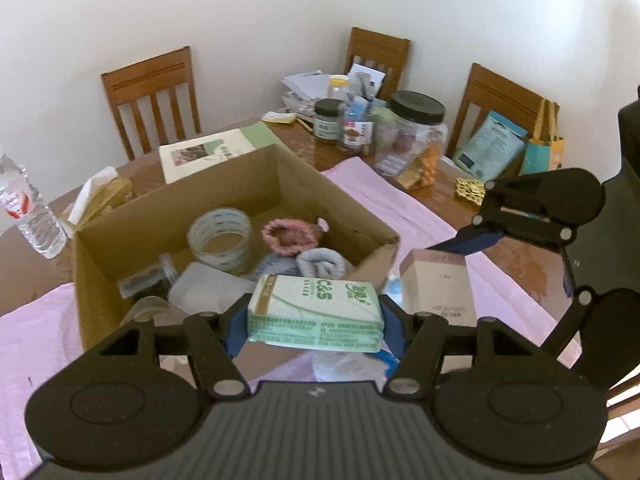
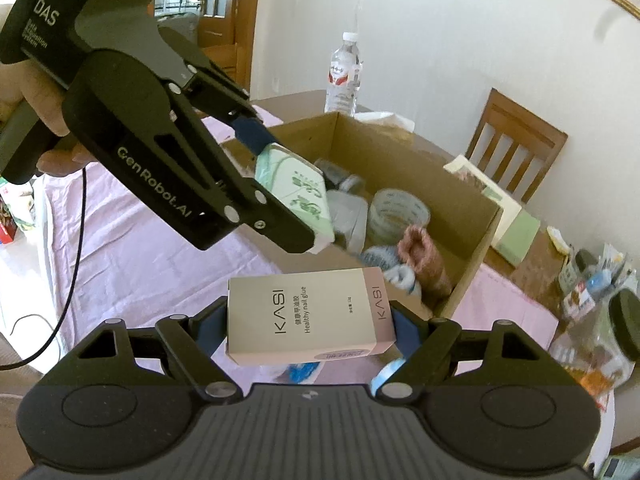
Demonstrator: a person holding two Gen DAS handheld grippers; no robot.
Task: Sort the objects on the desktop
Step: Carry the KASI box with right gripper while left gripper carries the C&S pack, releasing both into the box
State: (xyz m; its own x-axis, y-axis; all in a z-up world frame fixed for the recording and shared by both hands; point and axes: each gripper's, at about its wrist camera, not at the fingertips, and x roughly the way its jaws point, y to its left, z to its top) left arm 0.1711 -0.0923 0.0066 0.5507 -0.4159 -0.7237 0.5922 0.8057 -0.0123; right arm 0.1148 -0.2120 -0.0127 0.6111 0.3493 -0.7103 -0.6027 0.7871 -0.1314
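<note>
Box (image 1: 344,208) holds tape roll (image 1: 219,239), socks (image 1: 316,266). My left gripper (image 1: 314,316) clamps C&S tissue pack (image 1: 316,312); right gripper (image 2: 310,326) clamps KASI nail-glue carton (image 2: 308,316).

Three brown wooden slat-back chairs stand against the white wall: one at the upper left (image 1: 154,96), one at top centre (image 1: 378,54), one at the upper right (image 1: 502,98). A clear plastic water bottle with a red label (image 1: 28,204) stands at the left edge. Right of centre sits a large clear plastic jar with a black lid (image 1: 416,136), with a smaller dark-lidded jar (image 1: 329,120) to its left. A teal paper bag (image 1: 544,148) leans on the right-hand chair.
</note>
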